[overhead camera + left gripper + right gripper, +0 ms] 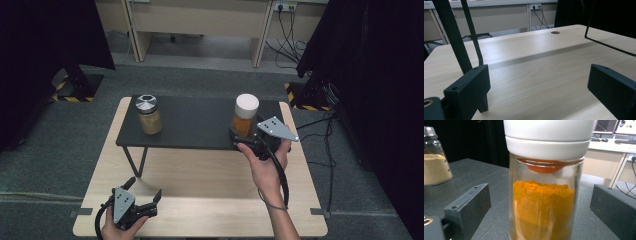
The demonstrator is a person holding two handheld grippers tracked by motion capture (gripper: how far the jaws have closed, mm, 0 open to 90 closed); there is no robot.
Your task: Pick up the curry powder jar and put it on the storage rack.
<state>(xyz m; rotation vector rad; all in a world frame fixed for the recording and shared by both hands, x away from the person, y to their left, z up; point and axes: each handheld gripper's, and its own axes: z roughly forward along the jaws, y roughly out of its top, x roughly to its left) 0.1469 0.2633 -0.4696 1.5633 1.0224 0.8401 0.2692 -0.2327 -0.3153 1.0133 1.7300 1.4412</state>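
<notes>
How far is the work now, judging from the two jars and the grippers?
Done: nothing visible; both jars stand on the black shelf. In hand: the right gripper, open, brackets the orange jar without gripping. Left: closing on it; the tan jar is untouched, and the left gripper waits open over the table.

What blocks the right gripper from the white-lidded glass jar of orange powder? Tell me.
Nothing visible. The right gripper is open with the white-lidded glass jar of orange powder already between its jaws on the black raised shelf.
</notes>
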